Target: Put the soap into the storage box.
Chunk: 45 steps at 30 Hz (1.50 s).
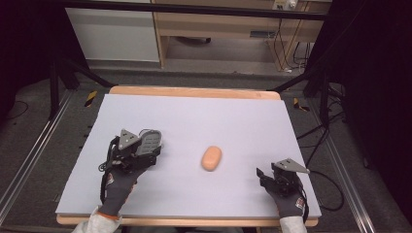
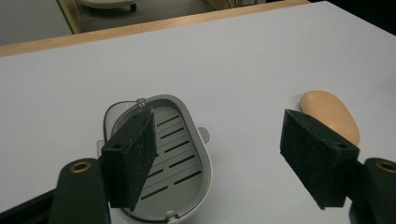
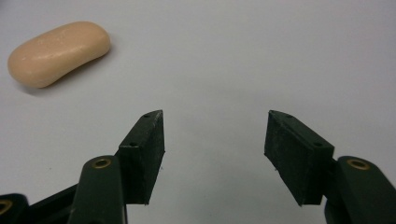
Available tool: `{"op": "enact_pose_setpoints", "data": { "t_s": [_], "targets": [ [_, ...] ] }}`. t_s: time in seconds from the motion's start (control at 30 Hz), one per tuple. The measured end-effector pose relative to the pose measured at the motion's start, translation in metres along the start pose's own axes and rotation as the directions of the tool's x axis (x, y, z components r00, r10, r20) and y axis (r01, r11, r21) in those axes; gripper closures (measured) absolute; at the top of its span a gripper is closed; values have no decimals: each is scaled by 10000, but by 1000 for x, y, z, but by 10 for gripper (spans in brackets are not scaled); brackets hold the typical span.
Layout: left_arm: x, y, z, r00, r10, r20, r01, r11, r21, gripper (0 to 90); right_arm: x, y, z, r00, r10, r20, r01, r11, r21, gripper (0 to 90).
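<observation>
Soap bar [image 1: 212, 158] lies mid-table [image 1: 233, 116], long axis running away from me, btwn both claws. Left claw [image 1: 145, 145] spread wide over the grey soap dish [image 2: 175, 154]; right claw [image 1: 265, 175] spread, empty, well apart. I'd judge right has the clearer approach, soap fwd-left of it.

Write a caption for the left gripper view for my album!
Open left gripper above a grey soap dish, soap nearby.
</observation>
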State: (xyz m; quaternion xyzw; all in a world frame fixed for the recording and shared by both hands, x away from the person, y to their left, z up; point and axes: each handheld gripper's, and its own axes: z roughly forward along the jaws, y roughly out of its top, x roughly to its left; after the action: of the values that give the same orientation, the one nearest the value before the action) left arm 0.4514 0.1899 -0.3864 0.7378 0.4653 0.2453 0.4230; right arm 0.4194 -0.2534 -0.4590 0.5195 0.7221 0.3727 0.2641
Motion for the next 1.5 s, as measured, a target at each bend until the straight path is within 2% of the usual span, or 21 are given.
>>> {"op": "enact_pose_setpoints", "data": {
  "t_s": [0.47, 1.1, 1.5],
  "targets": [
    [-22, 10, 20, 9994, 246, 232, -252, 9993, 266, 269, 1, 0, 1, 9999, -118, 16, 118, 9999, -18, 383],
    [-45, 16, 43, 9970, 637, 441, -668, 9952, 716, 272, 2, 0, 1, 10000, -27, -3, 27, 10000, 3, 387],
    [-62, 17, 60, 9956, 746, 571, -796, 9928, 898, 272, 2, -1, 2, 10000, -98, -18, 98, 10000, -2, 390]
  ]
}}
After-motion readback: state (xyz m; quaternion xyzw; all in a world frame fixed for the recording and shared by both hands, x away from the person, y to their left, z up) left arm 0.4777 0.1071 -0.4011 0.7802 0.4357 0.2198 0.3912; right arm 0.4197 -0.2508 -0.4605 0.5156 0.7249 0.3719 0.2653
